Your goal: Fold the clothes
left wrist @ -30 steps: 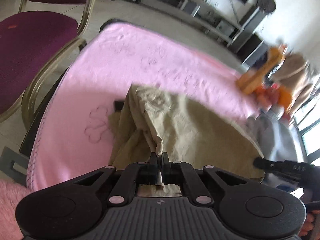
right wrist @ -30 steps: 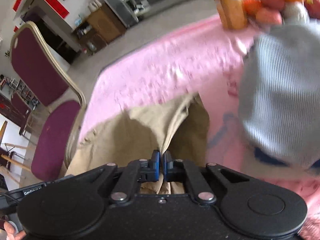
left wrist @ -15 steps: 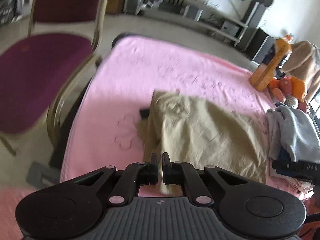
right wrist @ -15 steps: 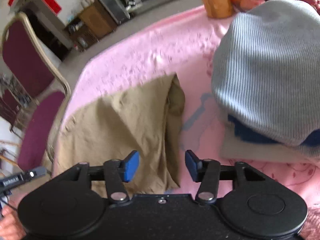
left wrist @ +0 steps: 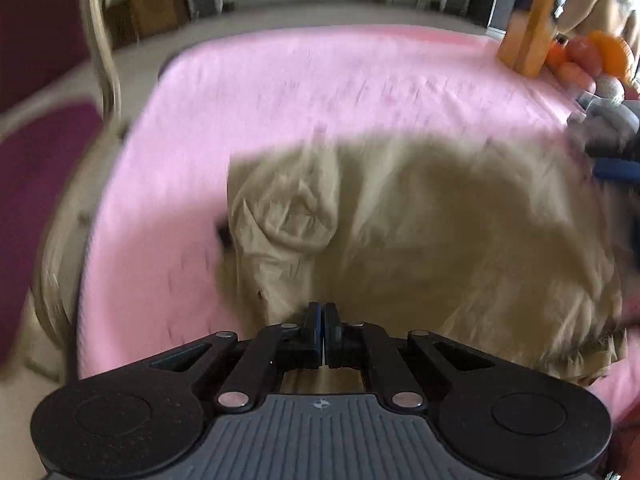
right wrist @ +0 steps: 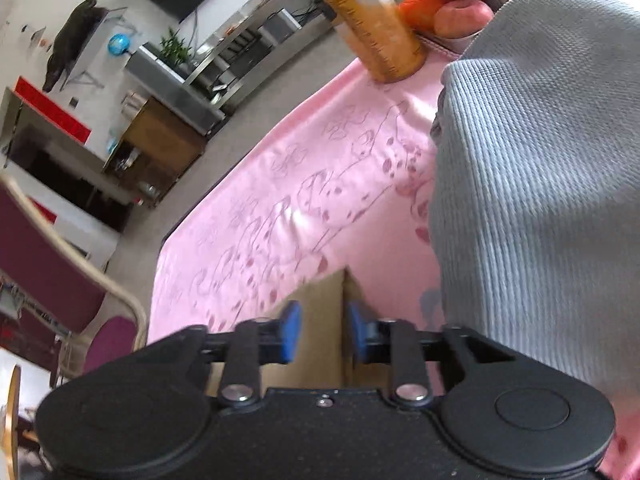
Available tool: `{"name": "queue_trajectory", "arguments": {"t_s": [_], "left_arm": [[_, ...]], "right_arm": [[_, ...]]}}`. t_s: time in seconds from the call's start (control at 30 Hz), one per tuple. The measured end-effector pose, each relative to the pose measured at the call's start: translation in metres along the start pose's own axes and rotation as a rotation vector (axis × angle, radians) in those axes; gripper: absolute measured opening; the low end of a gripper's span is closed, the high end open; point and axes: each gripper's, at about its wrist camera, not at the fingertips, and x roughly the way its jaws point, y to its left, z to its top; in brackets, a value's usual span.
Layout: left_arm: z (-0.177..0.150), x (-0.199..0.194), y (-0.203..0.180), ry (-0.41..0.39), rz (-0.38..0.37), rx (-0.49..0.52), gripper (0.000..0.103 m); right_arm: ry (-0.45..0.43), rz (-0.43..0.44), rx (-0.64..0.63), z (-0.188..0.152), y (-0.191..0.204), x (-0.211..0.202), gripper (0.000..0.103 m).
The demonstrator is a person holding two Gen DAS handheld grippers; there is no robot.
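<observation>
At the far left of the left wrist view a maroon chair [left wrist: 44,168] with a pale curved frame stands just beside the left edge of the table, whose pink floral cloth [left wrist: 320,84] runs wide and bare from that edge across to the far side. On the cloth, toward the near side, lies the khaki garment [left wrist: 440,232], crumpled and partly folded, with a bunched pocket-like fold near its left edge and a dark bit of something poking out from under that edge; the picture is blurred, so finer detail cannot be told. The left gripper [left wrist: 322,320] sits low over the garment's near part with its jaws pressed together; whether any cloth is pinched between them cannot be told. To the right of the garment a heap of grey and blue clothes [left wrist: 608,136] crowds the right edge, and behind it, at the far right corner, stand an orange-yellow toy [left wrist: 528,28] and some fruit [left wrist: 600,56]. In the right wrist view the chair [right wrist: 60,276] is again at the left, apart from the table edge, and the open pink cloth [right wrist: 304,184] stretches up to the far edge. The right gripper [right wrist: 323,332] has its blue-padded jaws closing with a gap between them, and a folded corner of the khaki garment [right wrist: 320,312] lies in that gap, its crease nearer the right pad. Just to the right rises a grey ribbed sweater [right wrist: 540,168], filling that side.
</observation>
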Motion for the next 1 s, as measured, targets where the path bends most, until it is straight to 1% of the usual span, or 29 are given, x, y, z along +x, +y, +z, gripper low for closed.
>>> {"name": "queue_trajectory", "arguments": {"t_s": [0.17, 0.2, 0.23, 0.27, 0.3, 0.33, 0.37, 0.4, 0.47, 0.5, 0.57, 0.67, 0.73, 0.8, 0.9, 0.93, 1.0], "left_arm": [[-0.003, -0.001, 0.004, 0.000, -0.015, -0.007, 0.003], [-0.004, -0.001, 0.003, -0.002, -0.013, -0.007, 0.003], [-0.004, -0.001, 0.002, -0.005, -0.008, 0.000, 0.003], [-0.005, -0.001, -0.001, -0.008, -0.001, 0.008, 0.003], [-0.006, -0.002, -0.002, -0.012, 0.006, 0.015, 0.003], [-0.007, -0.003, -0.004, -0.016, 0.010, 0.019, 0.003], [-0.007, -0.004, -0.005, -0.019, 0.013, 0.021, 0.003], [-0.007, -0.005, -0.005, -0.021, 0.012, 0.020, 0.003], [-0.007, -0.004, -0.004, -0.022, 0.008, 0.012, 0.003], [-0.007, -0.004, -0.004, -0.022, 0.006, 0.009, 0.003], [-0.007, -0.005, -0.004, -0.026, 0.008, 0.011, 0.003], [-0.008, -0.007, -0.003, -0.037, 0.004, 0.010, 0.003], [-0.009, -0.013, 0.001, -0.046, -0.015, -0.013, 0.003], [-0.010, -0.022, 0.006, -0.061, -0.035, -0.038, 0.005], [-0.013, -0.047, 0.018, -0.143, -0.058, -0.083, 0.006], [-0.013, -0.054, 0.022, -0.171, -0.060, -0.101, 0.006], [-0.010, -0.059, 0.028, -0.209, -0.040, -0.130, 0.006]], "right_arm": [[0.056, 0.033, 0.081, 0.011, -0.009, 0.034, 0.022], [0.063, 0.037, 0.087, 0.011, -0.009, 0.039, 0.027], [0.068, 0.038, 0.091, 0.012, -0.008, 0.043, 0.029], [0.068, 0.033, 0.091, 0.013, -0.007, 0.048, 0.030], [0.062, 0.033, 0.095, 0.012, -0.008, 0.052, 0.024], [0.053, 0.031, 0.094, 0.012, -0.008, 0.056, 0.013], [0.031, 0.012, 0.071, 0.011, -0.007, 0.057, 0.002], [0.007, -0.023, 0.021, 0.008, -0.003, 0.057, 0.001], [-0.036, -0.094, -0.083, 0.002, 0.006, 0.055, 0.001], [-0.037, -0.127, -0.144, -0.001, 0.011, 0.057, 0.001], [-0.040, -0.191, -0.224, -0.003, 0.018, 0.060, 0.002], [-0.087, -0.269, -0.253, -0.004, 0.017, 0.045, 0.002], [-0.084, -0.213, -0.221, -0.001, 0.013, 0.030, 0.005], [-0.089, -0.162, -0.212, -0.001, 0.014, 0.016, 0.016], [-0.091, -0.070, -0.221, -0.005, 0.018, -0.004, 0.023], [-0.082, -0.031, -0.225, -0.007, 0.020, -0.008, 0.024], [-0.038, 0.057, -0.228, -0.011, 0.024, -0.008, 0.031]]}}
